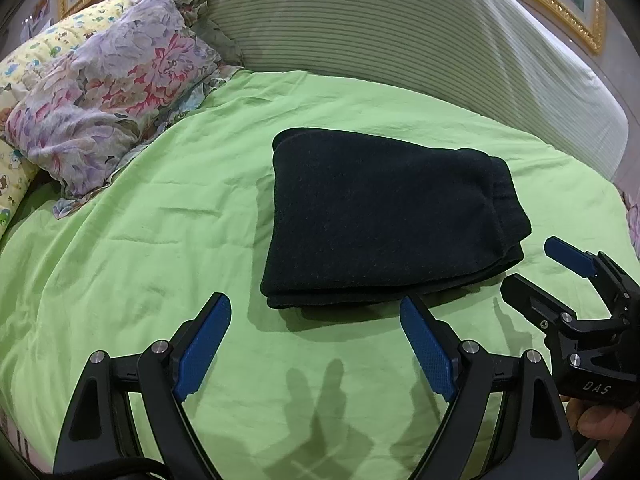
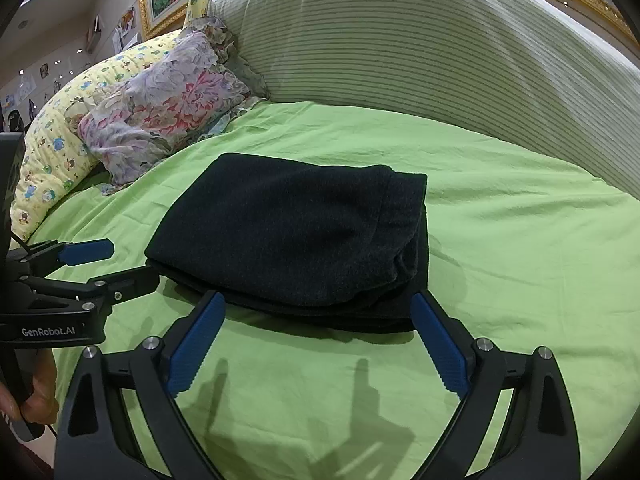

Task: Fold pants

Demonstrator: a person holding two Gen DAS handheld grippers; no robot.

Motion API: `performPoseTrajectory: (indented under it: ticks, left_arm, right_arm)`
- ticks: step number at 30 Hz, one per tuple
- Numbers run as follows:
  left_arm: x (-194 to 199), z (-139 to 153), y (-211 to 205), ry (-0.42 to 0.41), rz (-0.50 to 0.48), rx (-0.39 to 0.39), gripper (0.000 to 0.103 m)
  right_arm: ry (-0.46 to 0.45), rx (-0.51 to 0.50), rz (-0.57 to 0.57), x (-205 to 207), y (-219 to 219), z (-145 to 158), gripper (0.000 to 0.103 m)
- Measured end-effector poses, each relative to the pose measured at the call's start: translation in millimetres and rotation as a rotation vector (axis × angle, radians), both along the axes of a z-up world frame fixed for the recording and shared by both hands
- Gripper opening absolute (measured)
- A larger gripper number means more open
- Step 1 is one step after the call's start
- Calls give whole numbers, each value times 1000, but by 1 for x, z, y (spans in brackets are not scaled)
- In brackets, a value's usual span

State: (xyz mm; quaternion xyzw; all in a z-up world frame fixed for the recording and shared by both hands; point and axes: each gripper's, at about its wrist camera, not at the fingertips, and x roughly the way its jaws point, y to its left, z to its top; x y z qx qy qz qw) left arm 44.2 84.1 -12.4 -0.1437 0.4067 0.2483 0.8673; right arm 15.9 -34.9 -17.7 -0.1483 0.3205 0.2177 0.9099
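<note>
Pants (image 1: 384,216), black and folded into a thick stack, lie on the green bed sheet (image 1: 160,240), their long axis running left to right. Left gripper (image 1: 316,344) and right gripper (image 2: 320,340) both hang just before the near edge, jaws spread wide, holding nothing. Only the right view shows wall pictures beyond the floral pillow (image 2: 168,108)

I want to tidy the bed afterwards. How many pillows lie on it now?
2. The floral pillow lies at the far left of the green sheet; the yellow cartoon-print pillow lies behind it, farther left. Others may be hidden.
</note>
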Motion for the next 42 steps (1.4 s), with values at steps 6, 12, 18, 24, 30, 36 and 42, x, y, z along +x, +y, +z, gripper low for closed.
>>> performPoseTrajectory:
  ticks: [6,12,18,24,30,36,42]
  left_arm:
    - [-2,2,-3,-3,-1,3,87]
    - [-3,2,-4,0,1,4,87]
    - [-3,2,-5,-1,-3,-2,87]
    - [-1,2,-5,-1,-9,2,87]
    - [-2,3,-4,-2,4,7,87]
    - [-3,4,-4,0,8,5,87]
    - [-2,6,-1,-5,10,0,88]
  right_arm:
    - [2,3,-3,0,-1,1,94]
    - [0,5,-10,1,-3,1,95]
    - [-3,9,-16,2,-4,3,95]
    - [-8,12,-16,2,-7,4,95]
    - [-12,15,-17,3,-10,7,95]
    - [-16,17,-15,5,-10,8,95]
    - [-22,20,-13,6,-9,11,96]
